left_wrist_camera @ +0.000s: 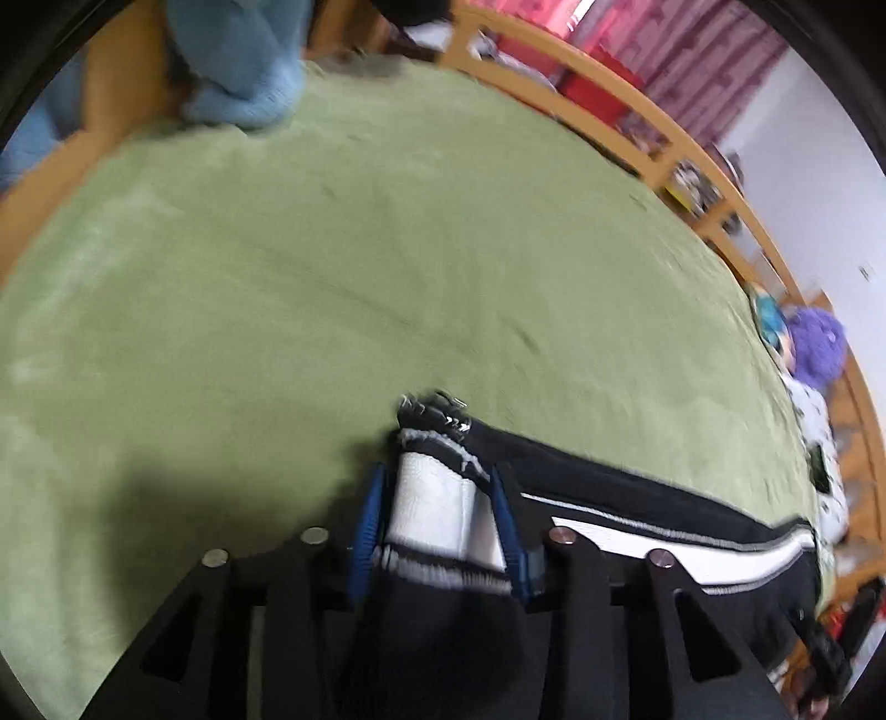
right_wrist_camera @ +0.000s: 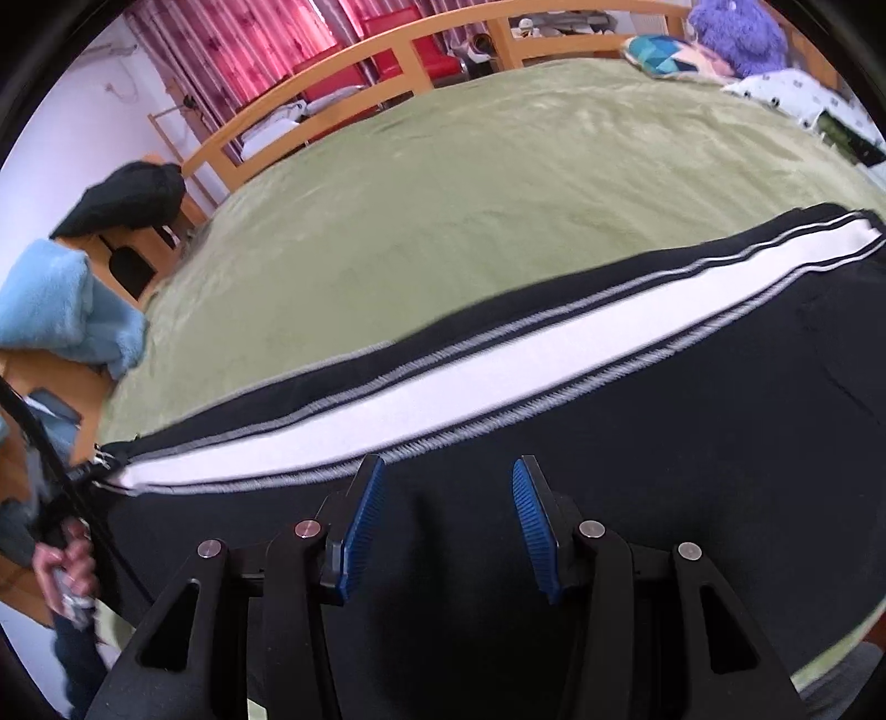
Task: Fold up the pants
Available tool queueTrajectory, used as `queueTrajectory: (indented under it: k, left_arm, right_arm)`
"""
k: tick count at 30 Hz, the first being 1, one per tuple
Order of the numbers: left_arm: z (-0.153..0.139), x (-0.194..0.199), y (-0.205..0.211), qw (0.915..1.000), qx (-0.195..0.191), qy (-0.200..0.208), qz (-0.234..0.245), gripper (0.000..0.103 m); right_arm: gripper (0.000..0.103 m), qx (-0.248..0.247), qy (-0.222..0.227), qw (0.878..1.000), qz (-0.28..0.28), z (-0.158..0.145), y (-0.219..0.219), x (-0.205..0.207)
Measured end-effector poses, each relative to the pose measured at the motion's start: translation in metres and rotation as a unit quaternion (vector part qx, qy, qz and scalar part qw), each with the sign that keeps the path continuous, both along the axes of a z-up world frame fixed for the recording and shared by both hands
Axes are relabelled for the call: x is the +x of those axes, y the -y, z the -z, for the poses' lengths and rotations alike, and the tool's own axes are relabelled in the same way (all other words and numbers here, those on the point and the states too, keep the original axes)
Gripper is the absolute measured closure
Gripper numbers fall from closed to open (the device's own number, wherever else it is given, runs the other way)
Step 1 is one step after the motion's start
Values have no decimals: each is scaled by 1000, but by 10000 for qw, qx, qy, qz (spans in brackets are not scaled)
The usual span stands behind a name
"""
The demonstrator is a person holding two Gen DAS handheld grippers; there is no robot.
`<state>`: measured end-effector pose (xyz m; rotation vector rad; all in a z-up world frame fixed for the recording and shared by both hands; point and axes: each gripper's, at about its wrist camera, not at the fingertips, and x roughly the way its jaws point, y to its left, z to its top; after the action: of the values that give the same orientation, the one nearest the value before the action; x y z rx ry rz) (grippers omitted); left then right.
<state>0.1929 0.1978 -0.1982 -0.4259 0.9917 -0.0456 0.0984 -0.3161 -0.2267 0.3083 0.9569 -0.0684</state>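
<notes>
Black pants (right_wrist_camera: 664, 443) with a white side stripe edged in grey lie stretched across a green bedspread (right_wrist_camera: 470, 194). In the left wrist view, my left gripper (left_wrist_camera: 437, 487) has the cuffed leg end (left_wrist_camera: 432, 498) with its white stripe between its blue pads, which sit wide apart on either side of it; the pants (left_wrist_camera: 664, 515) run off to the right. In the right wrist view, my right gripper (right_wrist_camera: 448, 476) is open over the black cloth just below the stripe, with nothing between its pads.
A blue fluffy blanket (left_wrist_camera: 243, 72) sits at the bed's far corner and also shows in the right wrist view (right_wrist_camera: 61, 299). A wooden bed rail (left_wrist_camera: 609, 105) borders the bed. Purple plush toy (right_wrist_camera: 736, 33) and patterned pillows (right_wrist_camera: 664, 55) lie at the head.
</notes>
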Motion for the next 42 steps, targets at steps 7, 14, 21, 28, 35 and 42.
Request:
queueTrajectory:
  k: [7,14,21,28,35,42]
  left_arm:
    - [-23,-61,-7,10000,-42,34,13,39]
    - [-20,-143,8,9998,-52,-53,-210,39]
    - [12,-173,19,9987,-144,-342,-352,40]
    - [38,-165,26,9984,-136,-329,-450,43]
    - [51,-151,26,9975,-427,-190,-537,38]
    - [52,-139,19,9928,-974,4,-691,68]
  right_arm:
    - [51,-756,-342,9965,-25,45,2,-6]
    - [49,-718,35,9968,-353,25,-11,-15]
    - [49,-808,184,9955,-455,13,-18,-41]
    - [49,-934,202,9954,-110,9,-16,-73]
    - [49,-838,210,9960,230,7,-10,-87]
    - [50,-329,-10,9990,309,14,-9,-86]
